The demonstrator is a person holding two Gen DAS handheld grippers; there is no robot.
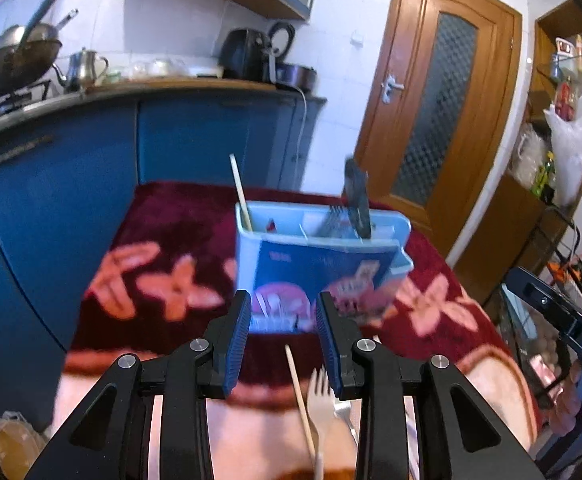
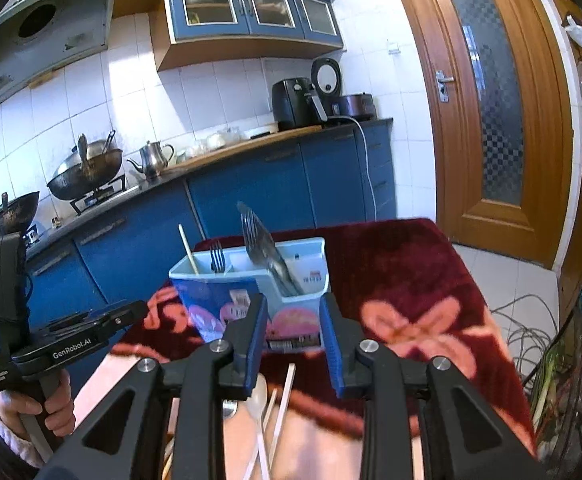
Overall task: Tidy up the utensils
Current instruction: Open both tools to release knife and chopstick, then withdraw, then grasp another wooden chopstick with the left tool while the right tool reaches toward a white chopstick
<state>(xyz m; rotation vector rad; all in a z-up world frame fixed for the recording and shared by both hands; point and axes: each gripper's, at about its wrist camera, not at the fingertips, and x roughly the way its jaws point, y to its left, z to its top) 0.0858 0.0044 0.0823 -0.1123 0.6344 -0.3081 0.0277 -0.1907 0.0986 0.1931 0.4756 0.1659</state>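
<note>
A light blue utensil holder (image 1: pixel 319 264) stands on the dark red flowered cloth (image 1: pixel 163 216). In it are a chopstick (image 1: pixel 239 190), a fork (image 1: pixel 333 216) and a dark slotted spatula (image 1: pixel 357 196). My left gripper (image 1: pixel 283 320) hovers just short of the holder, open and holding nothing. Under it lie a chopstick (image 1: pixel 299 396), a wooden fork (image 1: pixel 319 396) and a metal fork (image 1: pixel 345 412). In the right wrist view the holder (image 2: pixel 227 300) sits ahead of my right gripper (image 2: pixel 293 320), which is also open and holds nothing. A white spoon (image 2: pixel 259 400) and chopsticks (image 2: pixel 285 396) lie below it.
Blue kitchen cabinets (image 2: pixel 251 192) with a countertop run behind the table, carrying woks (image 2: pixel 87 172), a kettle (image 2: pixel 153 158) and an air fryer (image 2: pixel 291 102). A wooden door (image 2: pixel 487 112) is at the right. A hand (image 2: pixel 31 408) holds the left gripper's handle at the left.
</note>
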